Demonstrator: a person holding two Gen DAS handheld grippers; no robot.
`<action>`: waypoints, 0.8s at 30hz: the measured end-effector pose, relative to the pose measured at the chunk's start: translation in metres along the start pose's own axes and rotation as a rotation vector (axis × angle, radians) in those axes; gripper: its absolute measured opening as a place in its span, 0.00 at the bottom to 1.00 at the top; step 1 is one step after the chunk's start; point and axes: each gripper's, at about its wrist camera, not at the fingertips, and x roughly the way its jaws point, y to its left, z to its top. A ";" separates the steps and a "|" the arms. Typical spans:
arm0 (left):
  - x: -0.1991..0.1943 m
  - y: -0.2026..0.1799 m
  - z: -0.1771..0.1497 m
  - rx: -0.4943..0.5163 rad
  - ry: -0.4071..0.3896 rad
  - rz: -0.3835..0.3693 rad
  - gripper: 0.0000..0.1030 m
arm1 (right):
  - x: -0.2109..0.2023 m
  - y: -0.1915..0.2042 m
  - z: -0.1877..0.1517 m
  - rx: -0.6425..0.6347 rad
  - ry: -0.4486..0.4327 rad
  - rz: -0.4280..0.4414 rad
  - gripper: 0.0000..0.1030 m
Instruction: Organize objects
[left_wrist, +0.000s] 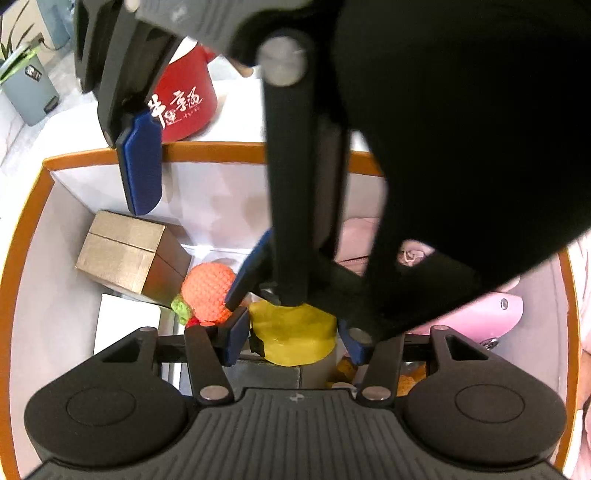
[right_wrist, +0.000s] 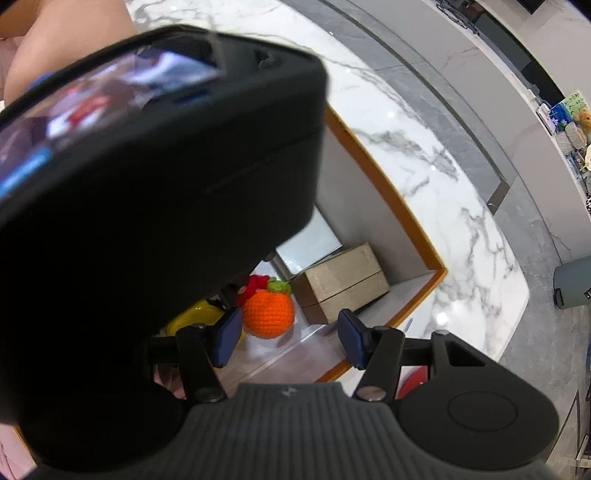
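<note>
Placing the yellow toy (left_wrist: 291, 332) in the box (left_wrist: 221, 151).
Left gripper (left_wrist: 291, 336) clamps it at lower centre; right gripper (right_wrist: 290, 338) is apart, empty. Next: release.

A white marble floor (right_wrist: 424, 173) carries an orange-rimmed box (right_wrist: 402, 206) and a grey pedal bin (left_wrist: 31, 92).

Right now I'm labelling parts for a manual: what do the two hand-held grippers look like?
Both alike: the left hand-held gripper and right hand-held gripper have matte black ribbed bodies, round side discs, black link arms with silver pivot screws, and flat blue fingertip pads.
</note>
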 end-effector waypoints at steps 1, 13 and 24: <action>-0.001 -0.001 -0.003 0.004 -0.005 0.008 0.59 | 0.000 0.000 0.000 -0.004 0.001 -0.002 0.58; -0.040 -0.023 -0.040 -0.014 -0.062 0.126 0.65 | -0.024 0.004 0.002 0.014 -0.013 -0.012 0.58; -0.111 -0.060 -0.057 -0.162 -0.207 0.284 0.66 | -0.088 0.034 -0.002 0.022 -0.083 -0.060 0.61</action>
